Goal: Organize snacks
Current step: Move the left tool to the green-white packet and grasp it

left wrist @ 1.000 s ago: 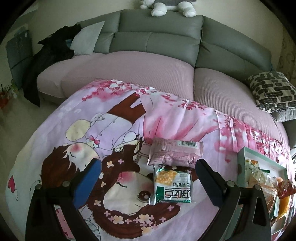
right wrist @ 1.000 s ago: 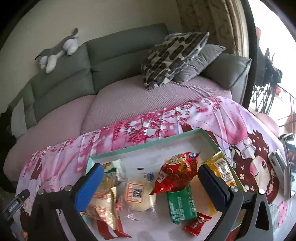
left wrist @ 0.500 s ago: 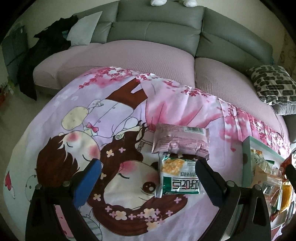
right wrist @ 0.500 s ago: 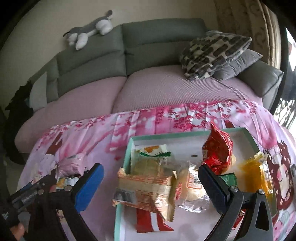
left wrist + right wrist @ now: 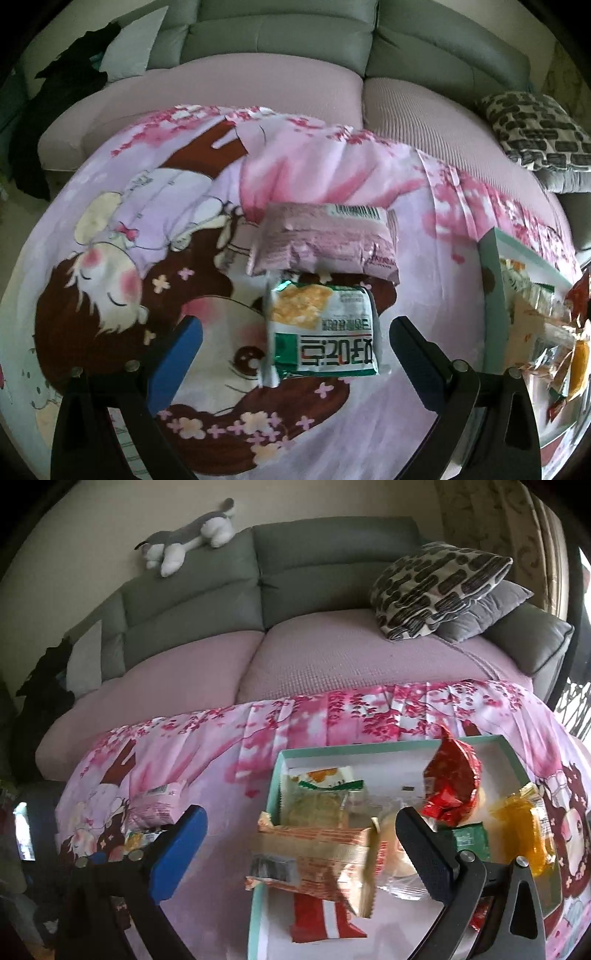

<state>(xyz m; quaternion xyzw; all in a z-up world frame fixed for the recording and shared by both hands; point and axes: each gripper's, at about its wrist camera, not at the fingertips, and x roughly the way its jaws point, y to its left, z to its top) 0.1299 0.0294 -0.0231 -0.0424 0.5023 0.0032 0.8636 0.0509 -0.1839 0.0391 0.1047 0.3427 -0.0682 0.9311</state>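
A green-and-white snack packet lies on the pink cartoon tablecloth, with a pink packet just behind it. My left gripper is open and empty, its jaws either side of the green packet. A mint-rimmed white tray holds several snacks: a tan striped packet, a red bag, an orange packet. My right gripper is open and empty, low over the tray's left edge and the tan packet. The tray also shows at the right of the left wrist view.
A grey sofa with a pink cover runs behind the table. A patterned cushion and a plush toy sit on it. Dark clothing hangs at the sofa's left end.
My left gripper has moved forward and right, closer to the green packet. My right gripper has swung left from over the tray's middle to its left edge.
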